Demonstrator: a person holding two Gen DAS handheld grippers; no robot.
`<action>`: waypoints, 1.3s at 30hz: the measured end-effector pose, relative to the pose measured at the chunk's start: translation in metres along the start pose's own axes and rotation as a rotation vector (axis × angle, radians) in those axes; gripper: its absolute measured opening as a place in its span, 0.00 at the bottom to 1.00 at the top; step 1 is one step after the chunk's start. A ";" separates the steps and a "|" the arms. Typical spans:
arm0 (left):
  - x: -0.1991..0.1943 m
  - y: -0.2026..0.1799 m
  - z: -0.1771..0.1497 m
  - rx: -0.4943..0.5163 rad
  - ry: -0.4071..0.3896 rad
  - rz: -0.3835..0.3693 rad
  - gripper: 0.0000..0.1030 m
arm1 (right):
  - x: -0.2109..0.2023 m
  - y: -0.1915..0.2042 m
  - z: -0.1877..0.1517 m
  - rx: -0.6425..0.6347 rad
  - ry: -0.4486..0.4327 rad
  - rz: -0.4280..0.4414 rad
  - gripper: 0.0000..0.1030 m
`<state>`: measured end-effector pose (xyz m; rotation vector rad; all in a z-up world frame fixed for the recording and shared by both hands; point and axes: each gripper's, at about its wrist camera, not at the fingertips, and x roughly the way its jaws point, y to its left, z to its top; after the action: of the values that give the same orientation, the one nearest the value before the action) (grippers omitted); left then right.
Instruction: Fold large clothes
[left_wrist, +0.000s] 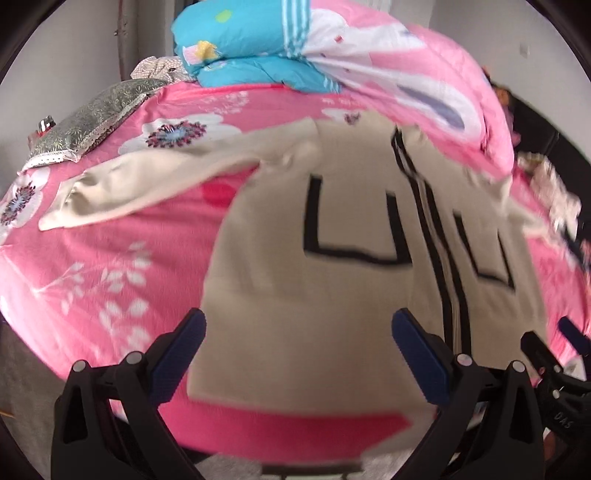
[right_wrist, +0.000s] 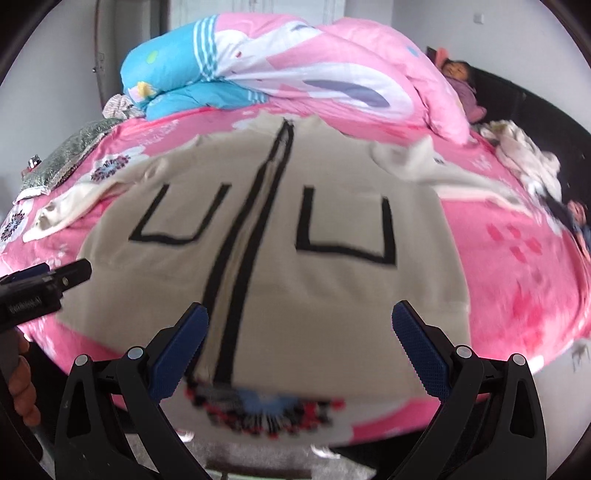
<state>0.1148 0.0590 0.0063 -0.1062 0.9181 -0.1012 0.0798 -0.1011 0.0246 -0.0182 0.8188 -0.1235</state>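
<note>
A large beige zip jacket (left_wrist: 332, 295) with black pocket outlines and a black zip line lies spread flat on the pink floral bed; it also shows in the right wrist view (right_wrist: 295, 288). Its left sleeve (left_wrist: 122, 192) stretches out to the left, its right sleeve (right_wrist: 436, 166) to the right. My left gripper (left_wrist: 298, 325) is open and empty, above the jacket's lower left hem. My right gripper (right_wrist: 300, 317) is open and empty, above the lower hem beside the zip. The right gripper shows at the edge of the left wrist view (left_wrist: 554, 354), the left gripper in the right wrist view (right_wrist: 51, 280).
A folded pink and blue duvet (right_wrist: 295, 70) lies at the back of the bed. A grey-green pillow (left_wrist: 92, 122) sits at the back left. A child (right_wrist: 461, 81) lies at the far right beside a heap of white clothes (right_wrist: 524, 155). The bed's near edge (right_wrist: 369, 417) is just below the hem.
</note>
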 end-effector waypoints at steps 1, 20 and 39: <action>0.001 0.005 0.006 -0.009 -0.025 -0.010 0.96 | 0.003 0.001 0.005 -0.002 -0.009 0.009 0.94; 0.010 0.237 0.064 -0.560 -0.145 0.148 0.96 | 0.076 0.025 0.050 0.015 -0.007 0.231 0.93; 0.072 0.333 0.076 -0.760 -0.125 0.236 0.27 | 0.117 0.017 0.045 0.070 0.090 0.230 0.93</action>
<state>0.2323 0.3831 -0.0496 -0.6984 0.7977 0.4759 0.1938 -0.0989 -0.0312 0.1478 0.8996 0.0652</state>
